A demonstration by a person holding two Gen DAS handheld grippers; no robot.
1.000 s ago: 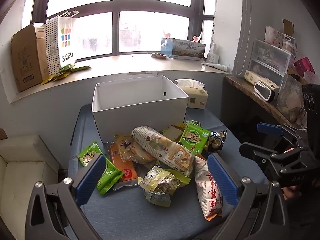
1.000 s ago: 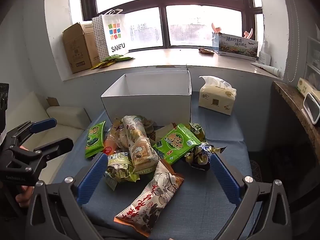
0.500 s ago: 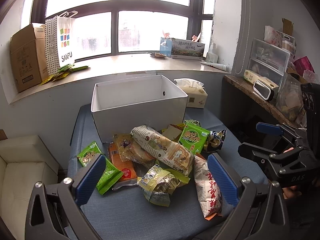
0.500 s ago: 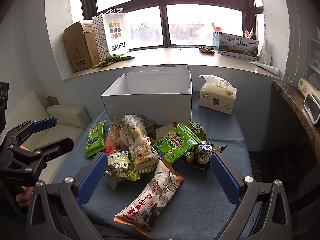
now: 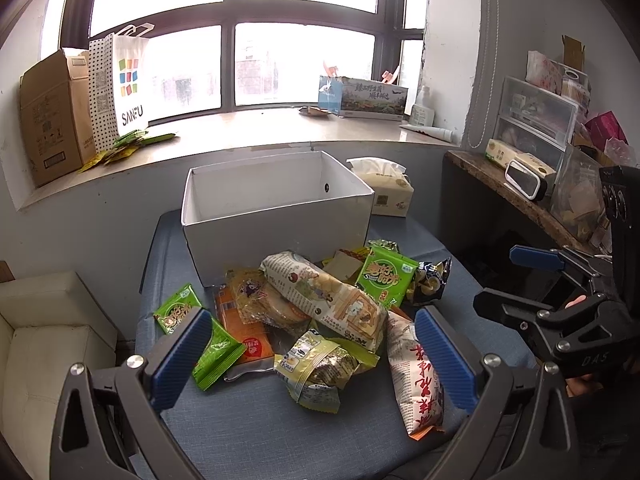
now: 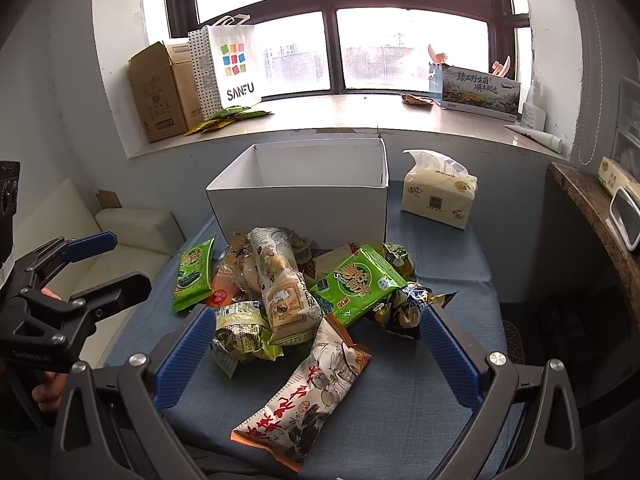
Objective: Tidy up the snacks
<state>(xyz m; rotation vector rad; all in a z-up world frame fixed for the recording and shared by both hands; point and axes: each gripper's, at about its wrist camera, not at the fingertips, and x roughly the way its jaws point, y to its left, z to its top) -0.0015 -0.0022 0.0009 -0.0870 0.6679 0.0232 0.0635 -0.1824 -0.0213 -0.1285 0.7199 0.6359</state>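
A pile of snack packets [image 5: 320, 312] lies on a blue-grey padded table [image 5: 256, 424], in front of an open white box [image 5: 276, 216] that looks empty. The pile holds a long cracker bag [image 5: 328, 300], green packets [image 5: 384, 276], an orange packet [image 5: 244, 336] and a red-and-white bag [image 6: 308, 388]. My left gripper [image 5: 312, 356] is open and empty, hovering just short of the pile. My right gripper [image 6: 316, 356] is open and empty, over the red-and-white bag. Each gripper shows in the other's view, the right [image 5: 560, 304] and the left [image 6: 72, 280].
A tissue pack [image 6: 440, 196] stands right of the box. The windowsill holds a cardboard box [image 6: 164, 88], a SANFU bag [image 6: 236, 68] and a printed carton [image 6: 476, 88]. A white sofa [image 5: 44, 344] is on the left, a cluttered shelf [image 5: 532, 176] on the right.
Nothing has visibly changed; both grippers stay open and nearly still over the pile.
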